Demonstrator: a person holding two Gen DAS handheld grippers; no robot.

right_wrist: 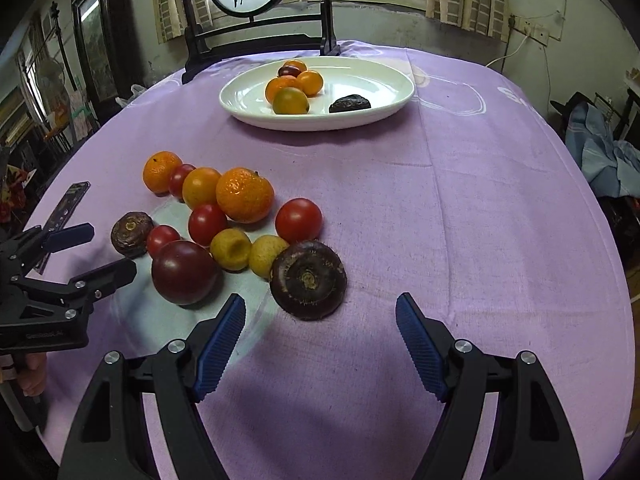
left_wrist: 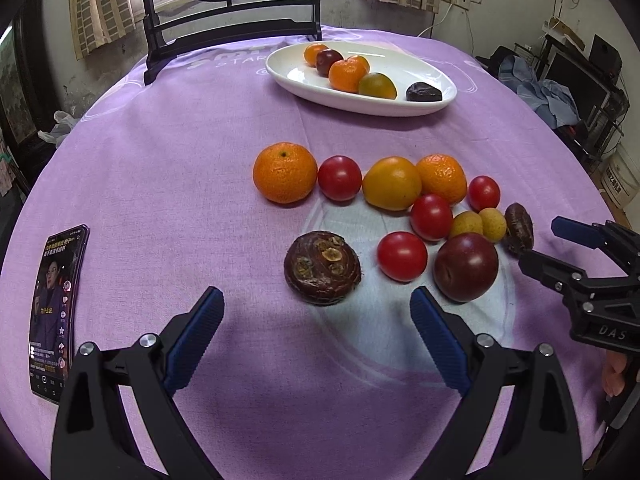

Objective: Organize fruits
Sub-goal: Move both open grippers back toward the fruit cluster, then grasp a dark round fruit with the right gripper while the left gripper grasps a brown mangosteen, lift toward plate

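Lit phone screen (left_wrist: 54,312) in left view only.

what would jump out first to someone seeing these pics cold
A loose cluster of fruit lies mid-table on the purple tablecloth: oranges, red tomatoes and a dark plum. Behind it, a white oval plate already holds a few pieces near the black chair. Both the left hand-held gripper and the right hand-held gripper gape open, each near a brown water chestnut.
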